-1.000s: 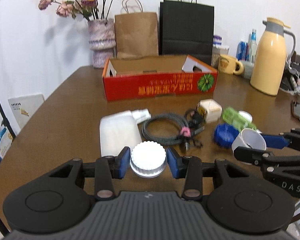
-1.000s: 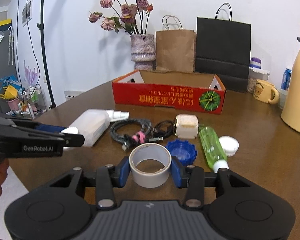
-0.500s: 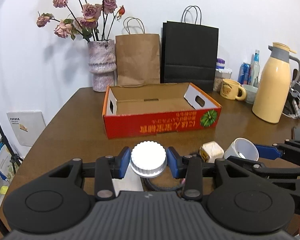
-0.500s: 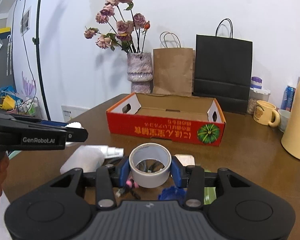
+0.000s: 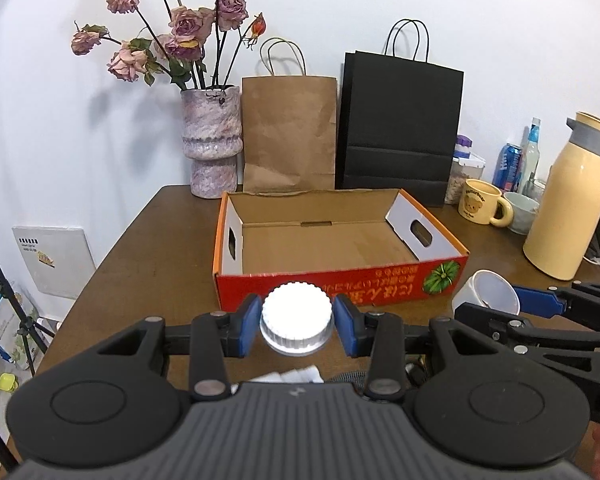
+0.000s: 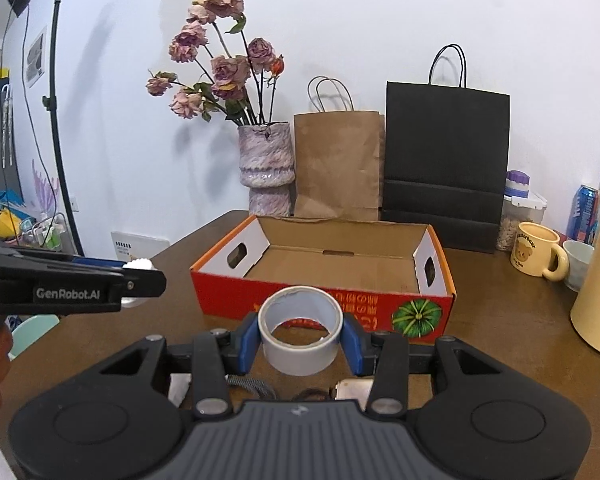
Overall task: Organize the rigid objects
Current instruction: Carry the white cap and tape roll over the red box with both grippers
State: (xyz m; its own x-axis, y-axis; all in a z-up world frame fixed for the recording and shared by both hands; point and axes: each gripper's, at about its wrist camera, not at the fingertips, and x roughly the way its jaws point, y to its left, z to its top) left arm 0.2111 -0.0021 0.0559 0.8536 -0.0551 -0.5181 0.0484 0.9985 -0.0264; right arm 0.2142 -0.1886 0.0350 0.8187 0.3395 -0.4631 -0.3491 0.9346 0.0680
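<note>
Fingers, left: left gripper is clenched on a white ribbed lid; blue pads squeeze it from both sides, lifted off the desk
Fingers, right: right gripper is clamped on a roll of grey tape; roll sits upright with its hole facing the camera, also up in the air
Box: red cardboard box, open on top; both held things hang just in front of its near wall
Behind the box: vase of dried roses; brown paper bag; black paper bag
Off to the right: yellow bear mug; cream thermos
Under the grippers: bits of cable and a white thing on the desk, mostly hidden
</note>
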